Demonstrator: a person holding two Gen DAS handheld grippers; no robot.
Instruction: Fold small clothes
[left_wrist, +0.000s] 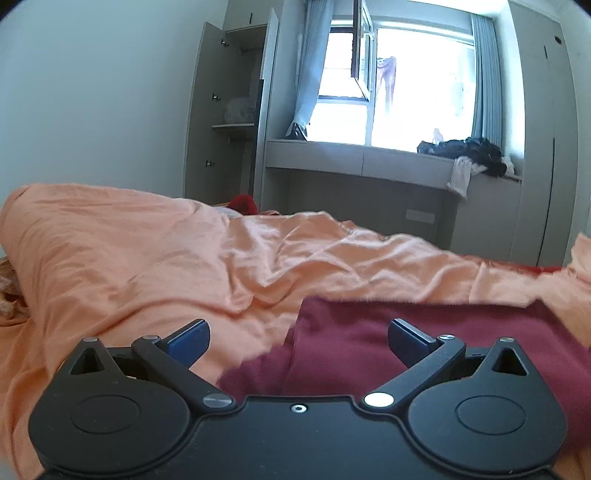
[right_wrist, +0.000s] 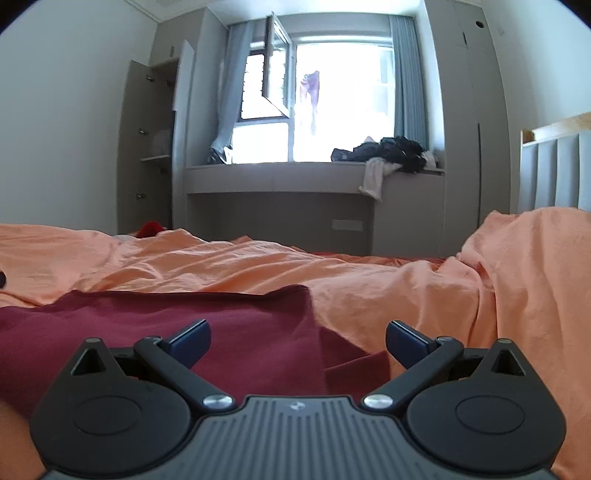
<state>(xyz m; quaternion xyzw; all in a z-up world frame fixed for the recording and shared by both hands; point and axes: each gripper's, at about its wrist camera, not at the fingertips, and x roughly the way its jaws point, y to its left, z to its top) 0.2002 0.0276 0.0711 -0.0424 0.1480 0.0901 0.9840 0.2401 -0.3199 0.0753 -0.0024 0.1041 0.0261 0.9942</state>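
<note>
Bright daylight floods through the window (right_wrist: 332, 103) between grey curtains, above a grey built-in desk (right_wrist: 277, 181) beside an open wardrobe (right_wrist: 147, 147).

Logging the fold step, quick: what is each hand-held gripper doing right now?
Left hand-held gripper: open, holding nothing, above the dark red cloth garment.
Right hand-held gripper: open, holding nothing, above the same garment.

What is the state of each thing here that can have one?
Left tool: open, holding nothing.
Right tool: open, holding nothing.
Maroon garment: lying on the bed, partly folded.
Orange sheet: rumpled.
Wardrobe door: open.
Window: open.
</note>
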